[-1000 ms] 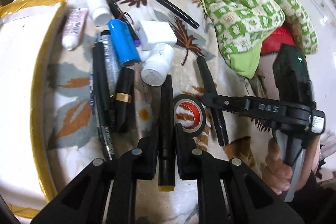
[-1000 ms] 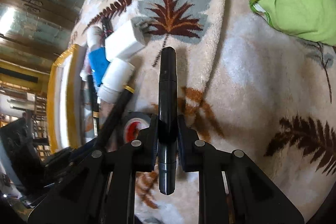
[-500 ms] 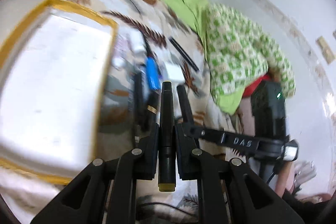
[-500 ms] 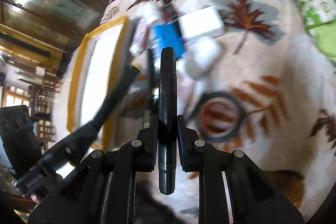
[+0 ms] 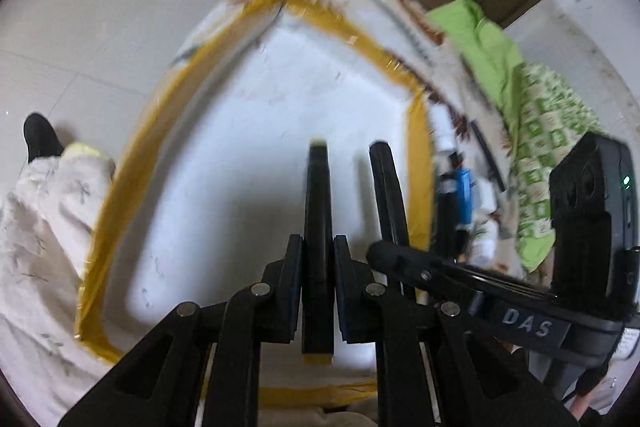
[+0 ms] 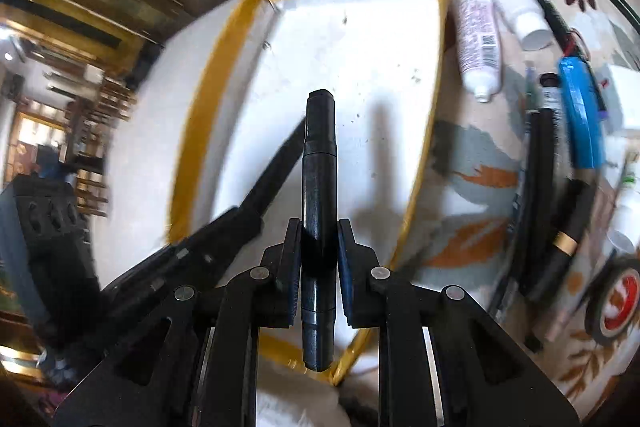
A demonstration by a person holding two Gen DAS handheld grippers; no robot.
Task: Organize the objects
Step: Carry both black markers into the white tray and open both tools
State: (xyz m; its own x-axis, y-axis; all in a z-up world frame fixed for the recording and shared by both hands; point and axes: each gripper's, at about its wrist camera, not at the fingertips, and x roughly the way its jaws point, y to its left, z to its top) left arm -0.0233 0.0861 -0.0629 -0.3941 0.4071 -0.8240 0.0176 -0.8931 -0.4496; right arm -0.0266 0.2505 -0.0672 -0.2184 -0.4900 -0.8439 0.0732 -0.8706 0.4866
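- White box with a yellow-taped rim (image 6: 434, 39) is lying at the left of the leaf-print blanket (image 6: 472, 163), and both claws are hanging over its pale inside.
- Left claw (image 5: 316, 259) is pinching a black stick with a yellow end (image 5: 317, 207), its pads pressing on both sides of it; in the right wrist view this stick is slanting in from the left (image 6: 276, 171).
- Right claw (image 6: 319, 259) is clamping a glossy black marker (image 6: 319, 163) in the same way, pads tight on the barrel, the marker pointing forward over the box floor; in the left wrist view it is standing just beside the yellow-ended stick (image 5: 386, 195).
- Right of the box, on the blanket, the other things are lying in a loose group: a white and pink tube (image 6: 478, 43), a white bottle (image 6: 520, 11), a blue cylinder (image 6: 580, 115), black pens (image 6: 536, 195), one black stick with a gold band (image 6: 564, 243), and a roll of black tape with a red core (image 6: 614, 301) at the far right edge.
- Green patterned cloth (image 5: 536, 135) is bunching beyond the blanket in the left wrist view.
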